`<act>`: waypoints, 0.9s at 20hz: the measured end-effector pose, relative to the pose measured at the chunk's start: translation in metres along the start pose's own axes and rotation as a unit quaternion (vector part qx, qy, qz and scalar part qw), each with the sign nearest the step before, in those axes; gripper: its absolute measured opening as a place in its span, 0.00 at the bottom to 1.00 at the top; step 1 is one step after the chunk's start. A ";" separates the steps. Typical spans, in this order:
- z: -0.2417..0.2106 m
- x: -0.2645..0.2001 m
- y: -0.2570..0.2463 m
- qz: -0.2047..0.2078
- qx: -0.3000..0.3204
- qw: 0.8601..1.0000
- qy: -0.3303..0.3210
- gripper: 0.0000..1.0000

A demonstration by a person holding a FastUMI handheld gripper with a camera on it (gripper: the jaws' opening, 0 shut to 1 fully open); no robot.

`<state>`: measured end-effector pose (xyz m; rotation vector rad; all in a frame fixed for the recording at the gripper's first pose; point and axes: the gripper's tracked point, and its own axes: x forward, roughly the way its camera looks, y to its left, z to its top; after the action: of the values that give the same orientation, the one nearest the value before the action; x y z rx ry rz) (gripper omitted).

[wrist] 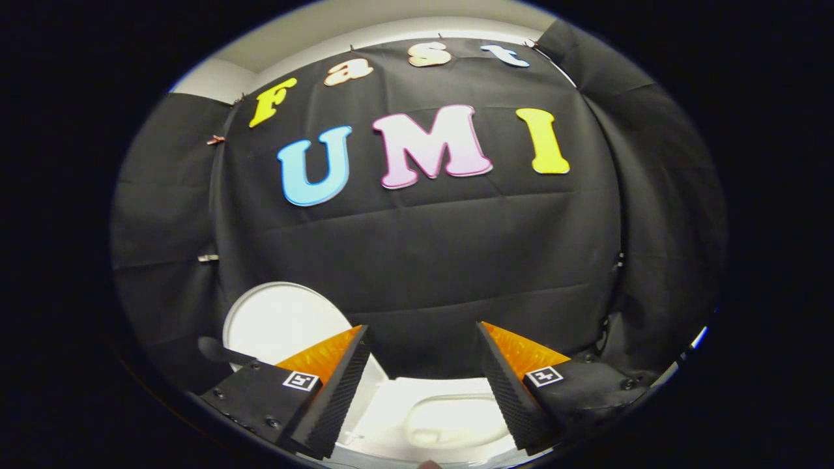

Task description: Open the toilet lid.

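My gripper [423, 384] has its jaws wide apart, holding nothing. The round white plastic toilet lid [280, 319] stands upright against the black cloth wall [423, 260], beyond the left jaw. The white toilet bowl [449, 420] lies between the jaws.

White toilet [449, 417] stands against the black cloth wall [456, 260] — its lid [280, 319] raised (tilted upright).

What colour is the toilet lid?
White. The toilet lid stands raised beyond the open gripper, clearest in the gripper view.

Tool [423, 384] fingers spread wide, empty, above white toilet [449, 417], raised lid [280, 322] standing beyond left finger
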<state>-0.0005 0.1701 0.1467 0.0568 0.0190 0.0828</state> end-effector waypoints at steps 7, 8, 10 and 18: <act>-0.058 0.000 -0.073 -0.032 0.006 0.999 -0.015 0.99; -0.066 -0.001 -0.080 -0.029 0.006 0.999 -0.019 0.99; -0.085 -0.003 -0.098 -0.038 -0.012 0.999 -0.028 0.99; -0.120 -0.009 -0.126 -0.041 -0.025 0.998 -0.047 0.99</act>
<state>-0.0013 0.0510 0.0203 0.0091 -0.0752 -0.0023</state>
